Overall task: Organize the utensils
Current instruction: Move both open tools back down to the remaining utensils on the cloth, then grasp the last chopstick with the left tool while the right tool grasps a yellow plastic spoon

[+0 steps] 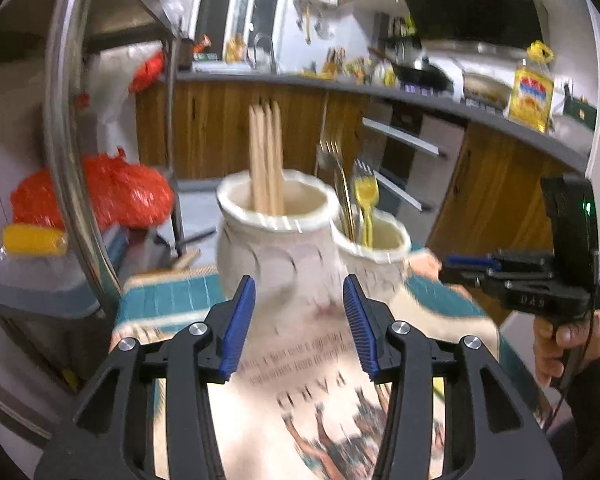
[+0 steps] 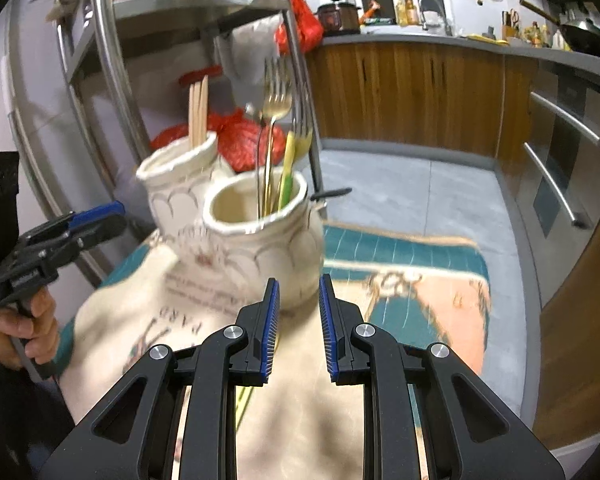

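Observation:
Two cream ceramic jars stand on a printed cloth. The left jar (image 1: 276, 236) (image 2: 176, 184) holds wooden chopsticks (image 1: 266, 156) (image 2: 199, 110). The right jar (image 1: 374, 252) (image 2: 264, 240) holds metal forks (image 2: 278, 100) (image 1: 332, 160) and a yellow plastic fork (image 1: 366, 200) (image 2: 290, 168). My left gripper (image 1: 299, 320) is open and empty, just in front of the chopstick jar; it also shows at the left of the right wrist view (image 2: 96, 216). My right gripper (image 2: 299, 320) is open and empty in front of the fork jar; it also shows in the left wrist view (image 1: 460, 264).
The cloth (image 2: 400, 292) (image 1: 300, 380) covers a small table. A steel rack (image 1: 64, 128) (image 2: 112, 64) with red bags (image 1: 120, 192) stands close on the left. Wooden kitchen cabinets (image 2: 412, 92) and a counter (image 1: 420, 96) lie beyond, with grey floor (image 2: 400, 192) between.

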`<state>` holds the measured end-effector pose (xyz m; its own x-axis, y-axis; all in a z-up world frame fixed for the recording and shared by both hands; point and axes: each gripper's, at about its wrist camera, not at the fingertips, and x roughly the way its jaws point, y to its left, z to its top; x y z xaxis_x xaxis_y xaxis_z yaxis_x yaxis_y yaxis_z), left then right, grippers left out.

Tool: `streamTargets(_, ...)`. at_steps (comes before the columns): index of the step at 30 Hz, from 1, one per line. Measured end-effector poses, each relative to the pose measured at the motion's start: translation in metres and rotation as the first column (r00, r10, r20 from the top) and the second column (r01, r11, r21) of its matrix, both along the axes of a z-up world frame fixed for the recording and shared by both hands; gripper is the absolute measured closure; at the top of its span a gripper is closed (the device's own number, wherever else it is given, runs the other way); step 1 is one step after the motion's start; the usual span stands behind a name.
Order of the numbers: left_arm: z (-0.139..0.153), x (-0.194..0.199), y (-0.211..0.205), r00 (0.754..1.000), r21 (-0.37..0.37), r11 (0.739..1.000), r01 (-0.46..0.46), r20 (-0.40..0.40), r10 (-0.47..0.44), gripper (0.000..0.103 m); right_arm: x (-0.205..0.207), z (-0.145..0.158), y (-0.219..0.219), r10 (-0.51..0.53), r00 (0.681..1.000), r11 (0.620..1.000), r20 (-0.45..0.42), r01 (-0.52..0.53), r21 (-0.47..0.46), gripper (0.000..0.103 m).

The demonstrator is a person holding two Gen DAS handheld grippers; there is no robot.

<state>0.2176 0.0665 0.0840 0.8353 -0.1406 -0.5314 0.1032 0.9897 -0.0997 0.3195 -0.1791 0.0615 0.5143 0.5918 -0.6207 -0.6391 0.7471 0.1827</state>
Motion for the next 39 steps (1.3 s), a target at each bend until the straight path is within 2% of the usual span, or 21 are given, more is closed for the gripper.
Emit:
streamTargets(5,-0.025,0.000,-0.023,0.991,-0.017,0.998,0.067,-0.116,-0.068,0.057,-0.009,-0.012,0.001,0.029,0.999,0.999,-0.030,-0.029,-0.024,0.078)
streamTargets(11,-0.051,-0.004,-0.065,0.960,0.018,0.985,0.172,-0.229,-0.164,0.057,-0.017,-0.016,-0.002,0.036,0.999,0.998,-0.035,-0.038,-0.042,0.076)
streamTargets(17,-0.074,-0.006,-0.085,0.927,0.041,0.972,0.230,-0.315,-0.206,0.060,-0.019,-0.014,-0.003,0.047,0.998,0.998,-0.040,-0.049,-0.049,0.071)
streamTargets(21,-0.081,-0.007,-0.087,0.929,0.079,0.972,0.222,-0.319,-0.187,0.075,-0.023,-0.017,-0.003,0.063,0.997,0.996,-0.046,-0.066,-0.059,0.070)
streamTargets(23,-0.082,-0.007,-0.082,0.931,0.090,0.973,0.214,-0.320,-0.175,0.090,-0.025,-0.019,-0.003,0.075,0.996,0.995,-0.054,-0.078,-0.064,0.070)
streamTargets(26,-0.082,-0.005,-0.074,0.930,0.083,0.975,0.206,-0.327,-0.169,0.098,-0.030,-0.023,0.002,0.100,0.993,0.991,-0.068,-0.106,-0.082,0.070)
streamTargets(32,-0.081,-0.005,-0.065,0.931,0.090,0.977,0.193,-0.332,-0.153,0.098,-0.040,-0.036,0.021,0.153,0.982,0.975,-0.106,-0.168,-0.146,0.069)
streamTargets(36,-0.079,-0.004,-0.061,0.920,0.098,0.975,0.201,-0.362,-0.153,0.098,-0.039,-0.047,0.032,0.158,0.976,0.964,-0.150,-0.185,-0.192,0.069)
streamTargets(39,-0.075,-0.006,-0.053,0.904,0.103,0.971,0.214,-0.397,-0.157,0.098,-0.040,-0.050,0.039,0.161,0.975,0.953,-0.152,-0.193,-0.233,0.068)
